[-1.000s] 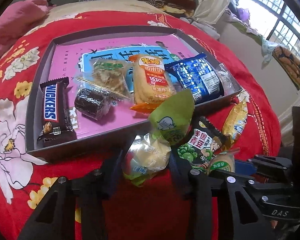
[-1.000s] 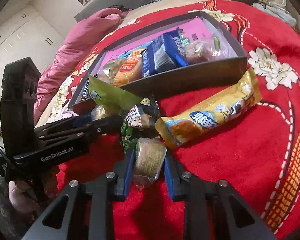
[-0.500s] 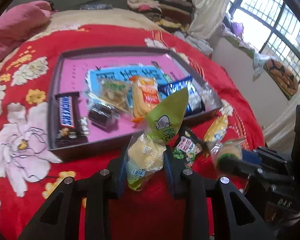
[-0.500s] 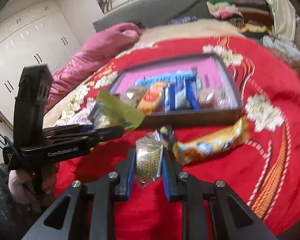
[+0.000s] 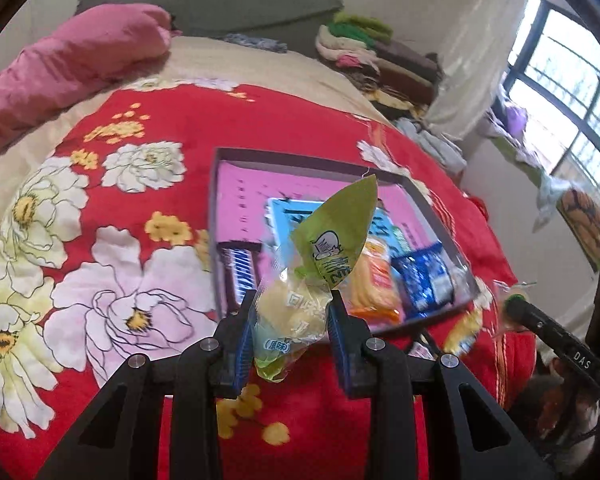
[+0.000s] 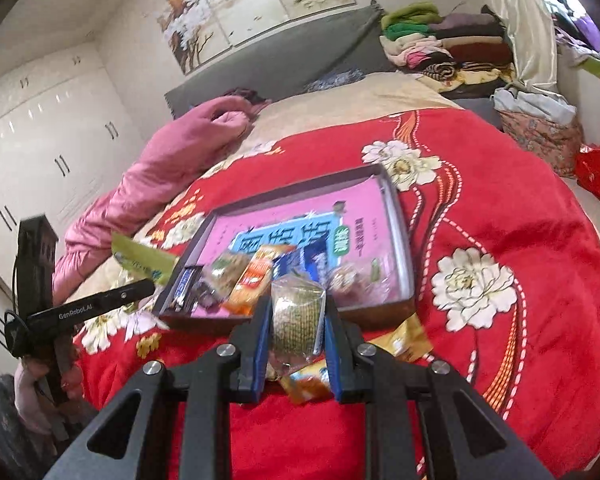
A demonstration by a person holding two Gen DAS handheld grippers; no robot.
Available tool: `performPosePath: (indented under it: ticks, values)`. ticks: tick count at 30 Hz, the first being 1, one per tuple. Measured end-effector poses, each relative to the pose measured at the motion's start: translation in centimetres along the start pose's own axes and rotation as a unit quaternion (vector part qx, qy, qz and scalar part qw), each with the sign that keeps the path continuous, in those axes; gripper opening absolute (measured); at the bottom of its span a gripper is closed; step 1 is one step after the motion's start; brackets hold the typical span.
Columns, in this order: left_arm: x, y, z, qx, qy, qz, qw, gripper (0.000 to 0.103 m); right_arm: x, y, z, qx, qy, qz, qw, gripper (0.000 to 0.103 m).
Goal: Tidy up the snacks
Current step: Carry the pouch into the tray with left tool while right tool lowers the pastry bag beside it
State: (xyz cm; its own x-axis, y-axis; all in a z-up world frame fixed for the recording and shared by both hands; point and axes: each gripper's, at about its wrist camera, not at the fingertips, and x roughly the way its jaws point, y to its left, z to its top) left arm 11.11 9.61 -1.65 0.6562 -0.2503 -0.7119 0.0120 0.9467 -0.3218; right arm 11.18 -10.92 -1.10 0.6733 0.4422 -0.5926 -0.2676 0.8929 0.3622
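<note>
Bedroom scene, bed [image 6: 500, 200] with red floral blanket as the work surface. Left hand-held gripper [image 5: 290, 330] is clamped on a green-topped snack bag [image 5: 300, 292] with pale yellow contents, bag pinched between the blue pads and sticking up above them, clear of the blanket. Right hand-held gripper [image 6: 296, 334] is clamped on a small clear packet [image 6: 297, 318] with a greenish-brown block inside, also held off the bed. Just beyond both sits the dark shallow box [image 6: 405, 240] with a pink printed sheet on its floor. Inside, along the near wall: a dark chocolate bar [image 6: 184, 282] at the left end, an orange cracker pack [image 6: 256, 276] in the middle, a blue packet [image 5: 424, 280] next to it, and a clear-wrapped snack [image 6: 342, 280] toward the right; details blurred. On the blanket just outside the box's near wall lies a yellow snack bag [image 6: 404, 340], partly hidden behind the right gripper. In the right wrist view the left unit shows at the left edge, held by a hand [image 6: 32, 376] in a pink sleeve. Farther out: pink quilt [image 5: 68, 56] at the head of the bed, grey headboard [image 5: 204, 4], stacked folded clothes [image 6: 440, 40], white wardrobe [image 6: 40, 128], window [image 5: 572, 80].
</note>
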Motion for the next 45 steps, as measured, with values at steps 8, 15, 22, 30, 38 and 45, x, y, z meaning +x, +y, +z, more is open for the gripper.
performPosePath:
  ticks: [8, 15, 22, 30, 38, 45]
  values:
    - [2.0, 0.9, 0.3, -0.016, 0.004, 0.019, 0.9997, 0.034, 0.8, -1.9, 1.0, 0.016, -0.006, -0.014, 1.000, 0.025]
    - [3.8, 0.9, 0.1, -0.009, 0.016, 0.026, 0.9995, 0.034, 1.3, -2.7, 1.7, 0.017, -0.014, -0.025, 0.999, 0.025]
    - [4.6, 0.8, 0.1, -0.003, 0.019, 0.027, 0.9994, 0.034, 2.4, -3.7, 2.6, 0.015, -0.014, -0.048, 0.999, 0.025]
    - [5.1, 0.5, 0.0, 0.004, 0.025, 0.027, 0.9993, 0.034, 3.9, -4.7, 3.0, 0.015, -0.005, -0.076, 0.997, 0.025]
    - [5.3, 0.0, -0.1, 0.011, 0.028, 0.025, 0.9992, 0.034, 5.3, -4.5, 2.7, 0.000, 0.014, -0.082, 0.996, 0.025]
    - [5.4, 0.0, -0.1, 0.011, 0.030, 0.023, 0.9992, 0.034, 5.9, -3.9, 2.3, -0.016, 0.027, -0.090, 0.995, 0.025]
